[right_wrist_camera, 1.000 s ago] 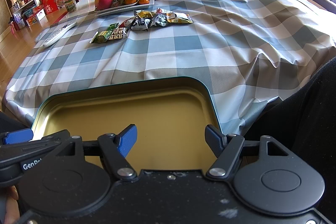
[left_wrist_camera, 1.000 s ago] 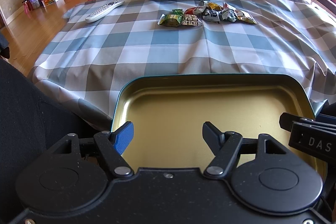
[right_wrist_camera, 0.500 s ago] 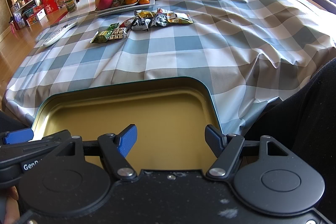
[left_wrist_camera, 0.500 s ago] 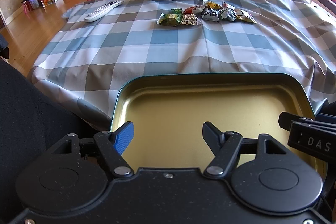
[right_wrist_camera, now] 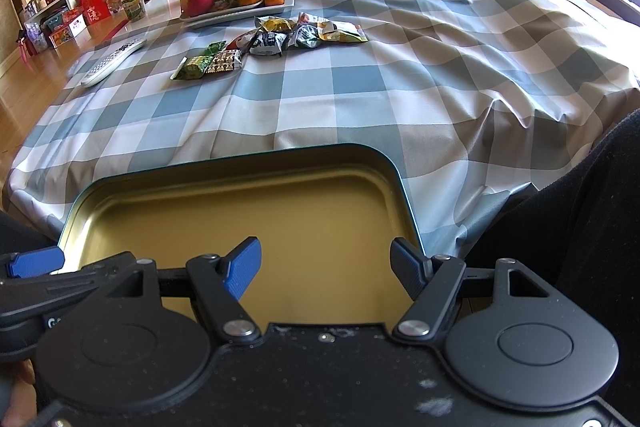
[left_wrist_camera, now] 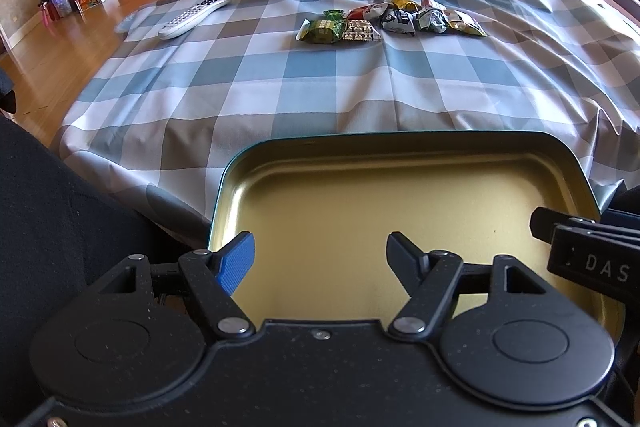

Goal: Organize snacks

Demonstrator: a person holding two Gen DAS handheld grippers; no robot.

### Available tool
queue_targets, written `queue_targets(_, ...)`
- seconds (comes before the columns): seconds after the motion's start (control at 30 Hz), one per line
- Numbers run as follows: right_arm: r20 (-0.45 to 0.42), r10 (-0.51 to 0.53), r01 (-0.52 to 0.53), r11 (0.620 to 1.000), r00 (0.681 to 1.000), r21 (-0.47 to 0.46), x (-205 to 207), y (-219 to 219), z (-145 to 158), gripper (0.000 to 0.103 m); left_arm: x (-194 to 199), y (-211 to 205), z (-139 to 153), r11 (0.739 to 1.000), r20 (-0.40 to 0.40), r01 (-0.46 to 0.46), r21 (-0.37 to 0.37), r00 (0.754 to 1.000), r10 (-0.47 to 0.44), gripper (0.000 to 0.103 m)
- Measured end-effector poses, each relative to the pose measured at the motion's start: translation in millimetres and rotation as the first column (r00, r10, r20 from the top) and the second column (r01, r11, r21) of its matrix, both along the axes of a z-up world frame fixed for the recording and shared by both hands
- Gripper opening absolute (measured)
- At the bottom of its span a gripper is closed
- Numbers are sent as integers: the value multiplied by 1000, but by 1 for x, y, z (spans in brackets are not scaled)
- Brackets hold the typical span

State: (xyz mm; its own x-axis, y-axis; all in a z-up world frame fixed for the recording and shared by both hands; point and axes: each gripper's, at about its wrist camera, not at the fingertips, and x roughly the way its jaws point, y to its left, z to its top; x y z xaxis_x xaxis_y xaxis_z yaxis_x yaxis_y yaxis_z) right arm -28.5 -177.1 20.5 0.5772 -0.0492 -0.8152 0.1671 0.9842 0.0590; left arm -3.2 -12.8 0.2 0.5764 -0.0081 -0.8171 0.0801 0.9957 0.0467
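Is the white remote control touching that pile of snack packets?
Apart. The left wrist view shows bare checked cloth between the remote control and the nearest green snack packet.

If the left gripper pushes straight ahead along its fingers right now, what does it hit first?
Most likely the gold floor of the empty tin tray. The left gripper is open, nothing between its fingers, angled down into the tray. The snack packets lie well beyond on the checked tablecloth. Depth is uncertain.

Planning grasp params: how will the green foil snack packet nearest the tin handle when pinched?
The green foil snack packet looks crinkled and puffy, so probably light and floppy, yielding under the pads. Its glossy wrapper may slip. Lying flat on the checked tablecloth, it should slide, not roll.
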Motion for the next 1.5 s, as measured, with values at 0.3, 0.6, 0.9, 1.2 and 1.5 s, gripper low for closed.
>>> queue_targets(0.3, -10, 6, -6, 1000, 1000, -3, 0, -1, 0, 74, -3, -7, -1, 999, 0, 20, 36, 1000, -20, 74)
queue_targets(0.6, -33, 13, -13, 1000, 999, -11, 2, 0, -1, 74, 2, -5, -9, 999, -116, 47, -11, 992, -48, 74)
queue_targets(0.9, -73, 20, -21, 1000, 997, -8, 4, 1, -4, 74, 2, -11, -16, 997, -189, 78, -4, 979, -78, 74)
queue_targets(1.2, -109, 17, -16, 1000, 994, 11, 6, 2, -9, 74, 7, -6, -20, 997, -268, 61, -43, 961, -70, 73)
queue_targets(1.5, -257, 59, -30, 993, 965, 112, 20, -5, -16, 74, 31, 3, -11, 991, -453, 66, -120, 884, -114, 73)
